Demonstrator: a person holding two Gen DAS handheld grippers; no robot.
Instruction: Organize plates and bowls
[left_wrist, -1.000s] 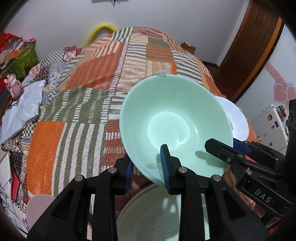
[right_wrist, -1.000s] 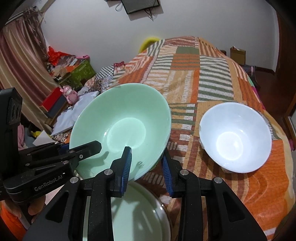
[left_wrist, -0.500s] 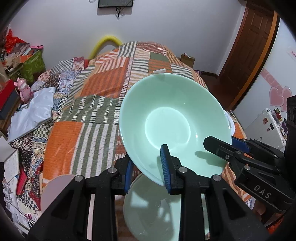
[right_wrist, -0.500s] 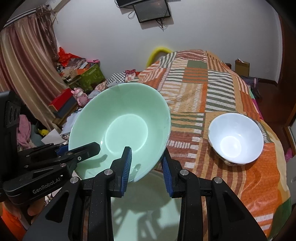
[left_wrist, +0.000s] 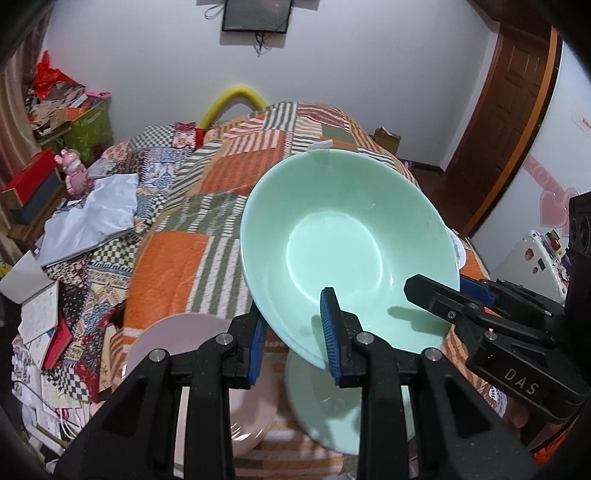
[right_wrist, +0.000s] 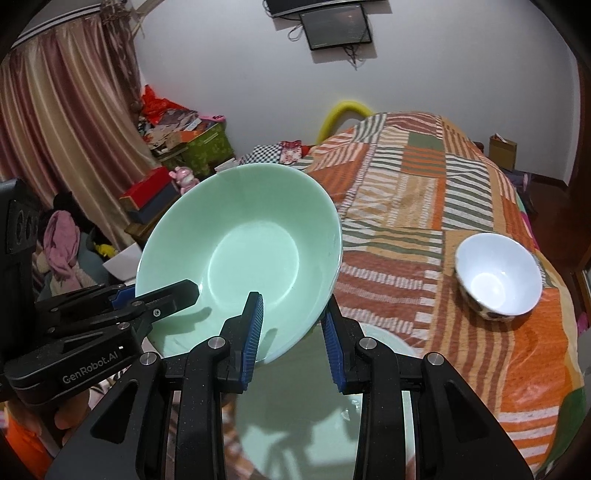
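Mint-green bowl (left_wrist: 347, 251): tilted, rim clenched by left gripper (left_wrist: 293, 341) and right gripper (right_wrist: 291, 334), sharing its weight above bed's near edge.

White letters "DAS" stand on the black body of the right gripper (left_wrist: 430, 295), seen from the left wrist. "GenRobot.AI" stands in white on the left gripper (right_wrist: 162, 301), seen from the right wrist. Nothing else is legible.

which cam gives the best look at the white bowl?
Right wrist. The white bowl sits whole and unobstructed on the patchwork cover, to the right of the green bowl. In the left wrist view, only a sliver of its rim shows past the green bowl's edge.
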